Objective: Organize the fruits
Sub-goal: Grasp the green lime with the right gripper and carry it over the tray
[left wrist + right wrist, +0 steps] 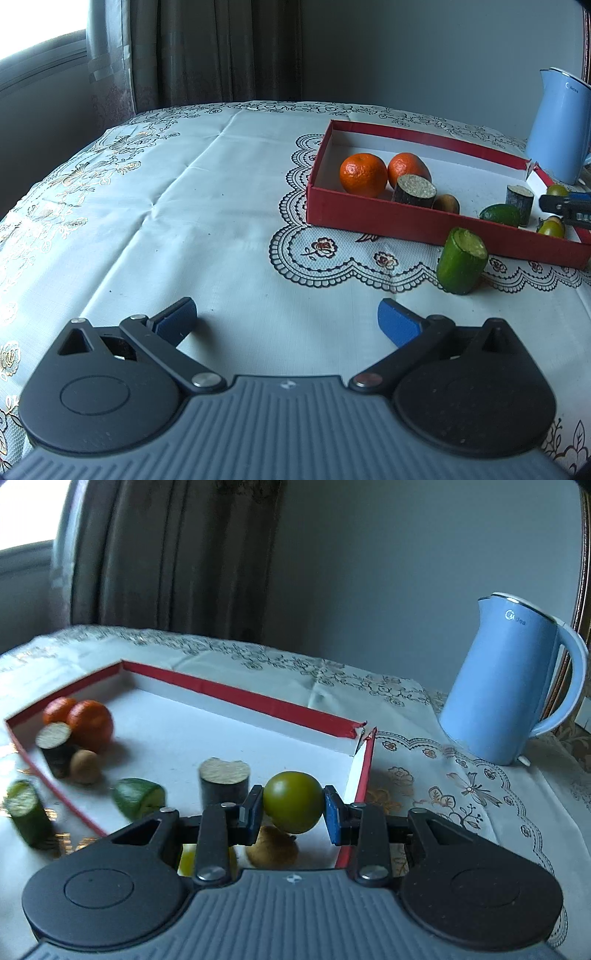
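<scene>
Tablecloth of creased, embroidered fabric fills our left wrist view, and our left gripper hangs over it with its blue-padded fingers spread wide, nothing between them. At two o'clock stands a cut green cylinder, rough on its flat top, just outside the shallow red cardboard box. Inside the box lie two dimpled tangerines, bark-skinned stubs and small green fruits. Our right gripper clamps a smooth round green fruit above the box's near corner. At two o'clock there rises a glossy blue kettle.
</scene>
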Demonstrator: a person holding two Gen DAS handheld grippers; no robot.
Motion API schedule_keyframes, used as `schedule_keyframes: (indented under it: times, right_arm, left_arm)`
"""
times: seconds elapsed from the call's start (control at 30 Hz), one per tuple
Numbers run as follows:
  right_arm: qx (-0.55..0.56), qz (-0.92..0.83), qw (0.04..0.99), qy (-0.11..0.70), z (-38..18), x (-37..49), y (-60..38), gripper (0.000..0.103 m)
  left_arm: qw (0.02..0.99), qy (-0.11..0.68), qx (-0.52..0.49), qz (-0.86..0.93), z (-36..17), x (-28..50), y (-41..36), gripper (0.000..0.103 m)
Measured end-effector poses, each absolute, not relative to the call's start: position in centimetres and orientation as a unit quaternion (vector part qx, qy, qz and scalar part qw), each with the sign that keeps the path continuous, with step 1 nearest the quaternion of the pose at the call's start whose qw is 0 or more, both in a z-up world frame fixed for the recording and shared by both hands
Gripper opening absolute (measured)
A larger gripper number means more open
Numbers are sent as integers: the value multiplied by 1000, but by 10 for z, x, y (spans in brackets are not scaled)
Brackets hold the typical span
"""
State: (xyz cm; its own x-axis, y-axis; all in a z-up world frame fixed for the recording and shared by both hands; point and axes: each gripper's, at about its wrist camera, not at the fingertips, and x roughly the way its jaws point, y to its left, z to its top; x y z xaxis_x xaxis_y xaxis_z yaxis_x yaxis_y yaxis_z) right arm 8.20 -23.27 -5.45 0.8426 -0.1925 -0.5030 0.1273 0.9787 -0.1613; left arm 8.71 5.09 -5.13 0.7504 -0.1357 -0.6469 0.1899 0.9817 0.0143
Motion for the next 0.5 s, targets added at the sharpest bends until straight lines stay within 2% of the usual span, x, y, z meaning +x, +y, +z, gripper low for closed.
schedule_keyframes:
  times: [0.5]
  right_arm:
    - [-40,-80,950,299,-64,114,-237,33]
  left_arm:
    - [935,343,40,-87,-51,87,51,103]
